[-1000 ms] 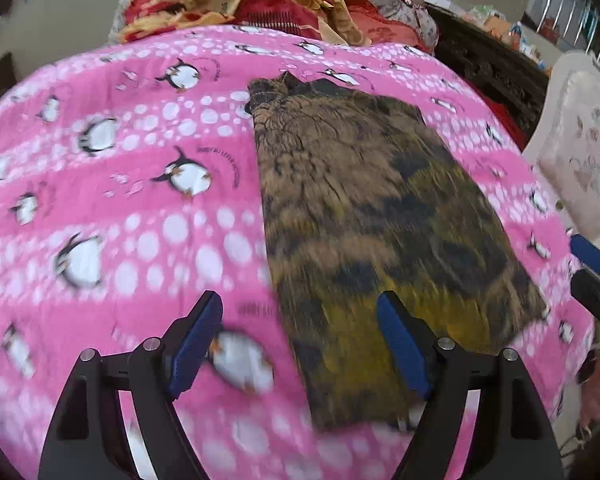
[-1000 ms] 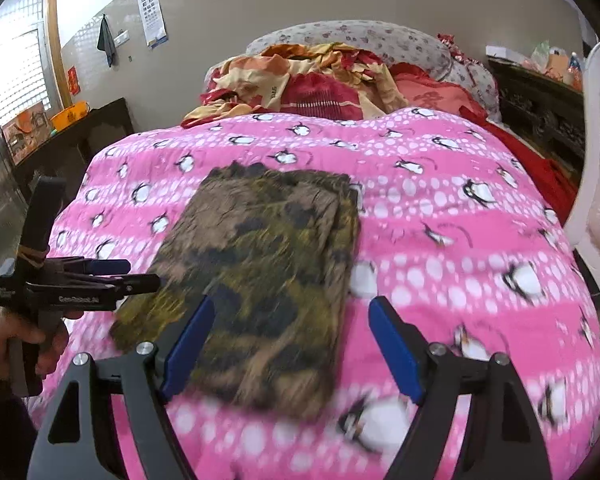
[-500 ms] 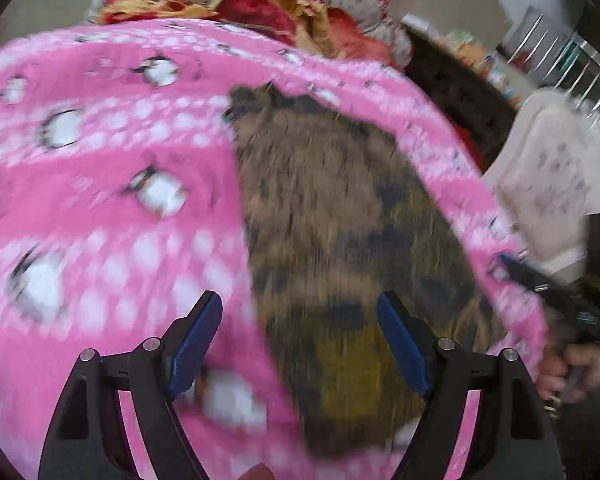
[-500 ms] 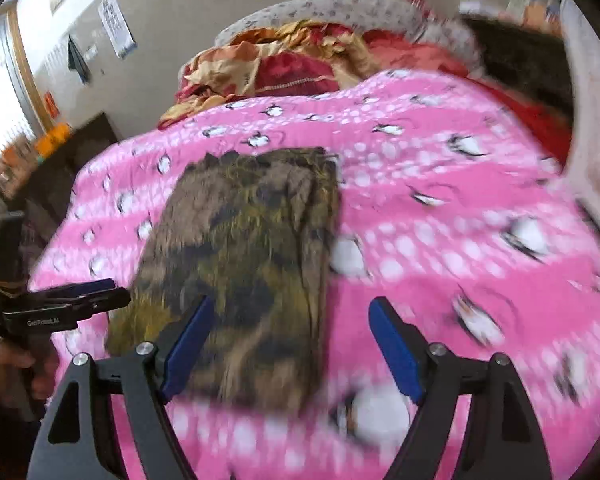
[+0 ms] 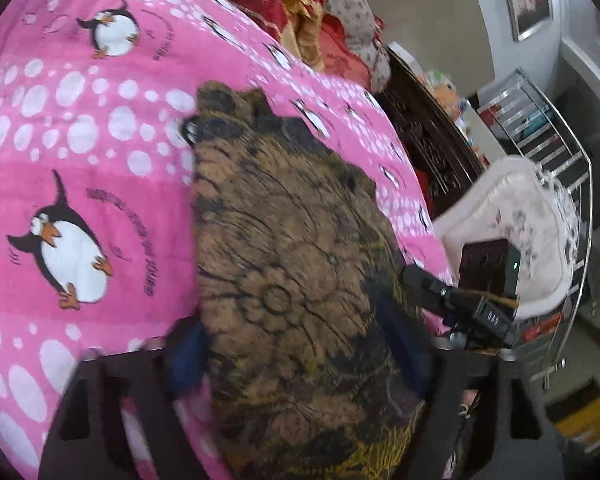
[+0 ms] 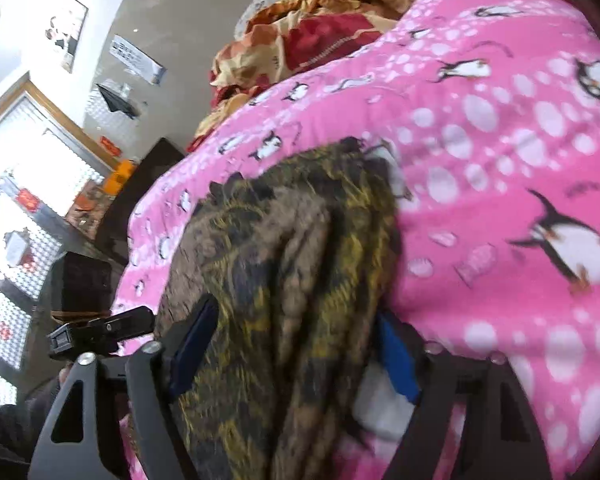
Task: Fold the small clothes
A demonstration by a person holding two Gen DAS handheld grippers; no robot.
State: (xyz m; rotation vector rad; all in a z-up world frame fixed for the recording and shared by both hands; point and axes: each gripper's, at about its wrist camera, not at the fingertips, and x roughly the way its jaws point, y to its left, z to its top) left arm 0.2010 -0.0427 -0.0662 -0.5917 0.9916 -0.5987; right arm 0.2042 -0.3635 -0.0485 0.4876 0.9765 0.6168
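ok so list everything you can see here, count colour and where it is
garment: one, brown, yellow and black print, flat on the quilt, near end between both grippers' jaws
quilt: one, pink with white dots and penguins, covering the bed
bedding pile: one heap, red, orange and cream, at the far end of the bed
cushion: one, pale cream, beside the bed
metal rack: one, silver, behind the cushion
left gripper: one, black with blue pads, jaws just been closing, garment between them
right gripper: one, same colours, jaws just been closing, garment between them
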